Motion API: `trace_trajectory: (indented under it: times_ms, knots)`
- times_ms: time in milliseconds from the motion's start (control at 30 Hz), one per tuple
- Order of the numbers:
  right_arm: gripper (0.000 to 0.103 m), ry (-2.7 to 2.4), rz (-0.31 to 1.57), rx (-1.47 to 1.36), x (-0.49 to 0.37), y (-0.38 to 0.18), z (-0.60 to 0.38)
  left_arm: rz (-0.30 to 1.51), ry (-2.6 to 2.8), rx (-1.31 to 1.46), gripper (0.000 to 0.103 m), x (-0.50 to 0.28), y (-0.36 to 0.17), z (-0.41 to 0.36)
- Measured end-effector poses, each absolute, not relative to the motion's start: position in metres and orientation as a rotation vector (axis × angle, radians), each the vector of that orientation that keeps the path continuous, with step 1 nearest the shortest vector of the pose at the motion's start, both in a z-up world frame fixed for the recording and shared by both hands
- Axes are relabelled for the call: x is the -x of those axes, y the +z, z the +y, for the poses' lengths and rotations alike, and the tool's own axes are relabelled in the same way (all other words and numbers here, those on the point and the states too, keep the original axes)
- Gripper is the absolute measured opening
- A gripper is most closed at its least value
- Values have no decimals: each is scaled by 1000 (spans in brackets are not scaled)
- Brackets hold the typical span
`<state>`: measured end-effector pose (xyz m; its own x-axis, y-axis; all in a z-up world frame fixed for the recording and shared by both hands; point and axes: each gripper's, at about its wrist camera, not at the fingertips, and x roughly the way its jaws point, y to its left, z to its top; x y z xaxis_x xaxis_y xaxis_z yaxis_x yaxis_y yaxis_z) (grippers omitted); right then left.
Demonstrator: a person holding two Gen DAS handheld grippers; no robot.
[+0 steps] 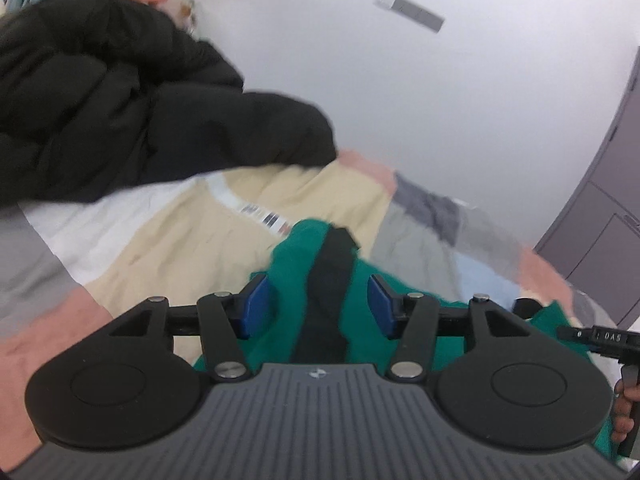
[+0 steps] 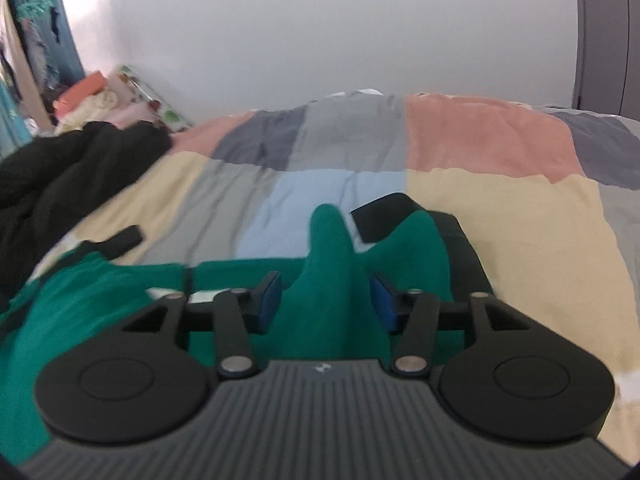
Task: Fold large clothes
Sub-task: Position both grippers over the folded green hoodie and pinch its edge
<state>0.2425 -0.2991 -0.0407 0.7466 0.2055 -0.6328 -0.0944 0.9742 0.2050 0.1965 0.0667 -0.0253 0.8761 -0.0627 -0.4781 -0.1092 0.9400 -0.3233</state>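
Left hand-held gripper (image 1: 318, 306): jaws standing apart, green garment (image 1: 288, 264) with black stripe lying between blue pads, not pinched.
Right hand-held gripper (image 2: 326, 300): jaws parted around a raised green fold (image 2: 328, 264), pads seemingly not pressing.
Bed: patchwork quilt (image 2: 500, 200) lying under the garment at lower centre.
Upper left: black puffy jacket (image 1: 120, 112) resting in a heap.

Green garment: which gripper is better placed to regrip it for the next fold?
Right, probably. The right gripper straddles a raised ridge of the green garment, jaws open. The left gripper sits open over flatter cloth.
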Motion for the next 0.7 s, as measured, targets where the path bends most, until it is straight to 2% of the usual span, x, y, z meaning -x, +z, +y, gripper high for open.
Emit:
trace_trajectory:
  times_ms: [200, 433, 567, 700]
  knots:
    - [51, 179, 636, -168, -180, -15, -298, 457, -51, 265, 61, -157, -2, 35]
    - [51, 212, 550, -148, -121, -8, -279, 507, -157, 173, 61, -133, -9, -9]
    - [51, 227, 535, -104, -113, -14, -266, 538, -163, 110, 61, -139, -22, -28]
    - [51, 252, 597, -79, -124, -29, -256, 588, -159, 65, 61, -152, -40, -36]
